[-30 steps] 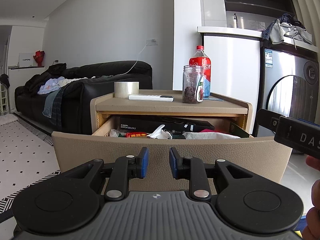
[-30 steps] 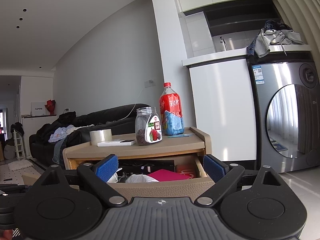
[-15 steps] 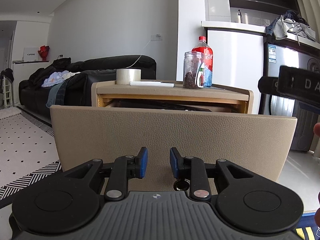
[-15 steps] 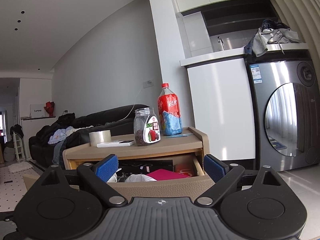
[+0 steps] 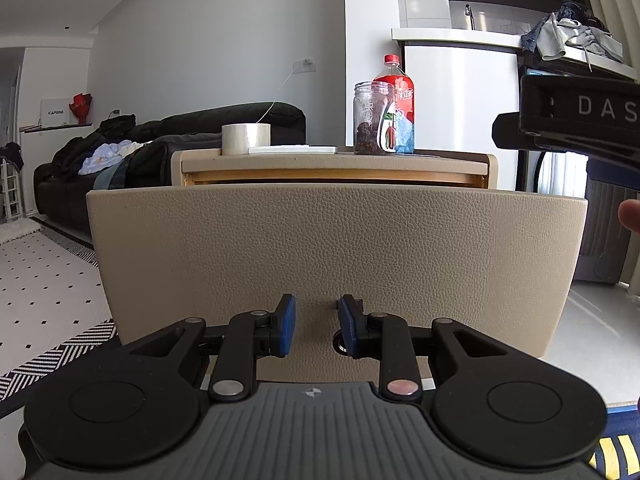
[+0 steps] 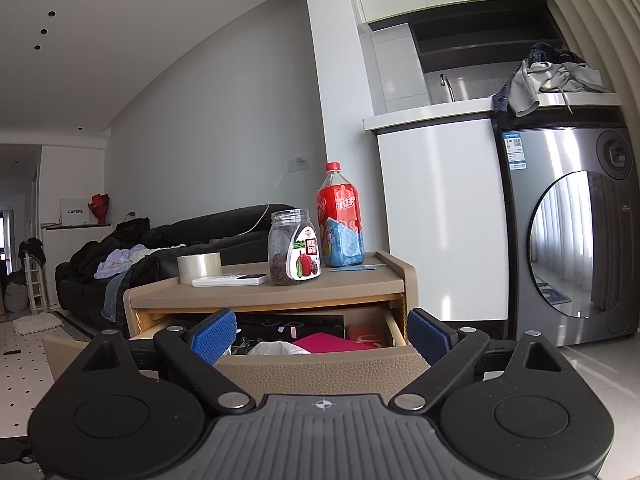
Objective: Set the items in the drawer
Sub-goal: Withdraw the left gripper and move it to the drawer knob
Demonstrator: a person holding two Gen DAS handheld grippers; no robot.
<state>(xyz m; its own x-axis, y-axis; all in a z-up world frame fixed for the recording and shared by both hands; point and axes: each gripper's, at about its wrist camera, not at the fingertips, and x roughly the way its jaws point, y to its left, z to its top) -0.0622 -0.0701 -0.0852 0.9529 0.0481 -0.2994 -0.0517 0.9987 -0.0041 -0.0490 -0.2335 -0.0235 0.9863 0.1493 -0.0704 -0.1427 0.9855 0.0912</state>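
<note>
A beige bedside cabinet has its drawer pulled out; the drawer front (image 5: 336, 240) fills the left wrist view. My left gripper (image 5: 317, 326) sits low, just before that front, its blue pads a narrow gap apart with nothing between them. My right gripper (image 6: 322, 334) is higher, wide open and empty, looking into the drawer (image 6: 320, 372), which holds a pink item (image 6: 320, 340), a white bag (image 6: 274, 348) and a black box (image 6: 288, 322). On the cabinet top stand a tape roll (image 6: 199, 267), a white remote (image 6: 230, 280), a jar (image 6: 294, 254) and a red bottle (image 6: 340, 216).
A steel washing machine (image 6: 568, 248) and a white counter unit (image 6: 440, 220) stand right of the cabinet. A black sofa (image 6: 160, 248) with clothes lies behind on the left. A patterned rug (image 5: 48, 280) covers the floor on the left. A person's fingertip (image 5: 630, 216) shows at the right edge.
My left gripper has dropped lower and closer to the drawer front, so the drawer's contents have left its view. The right gripper has barely moved and stays wide open.
</note>
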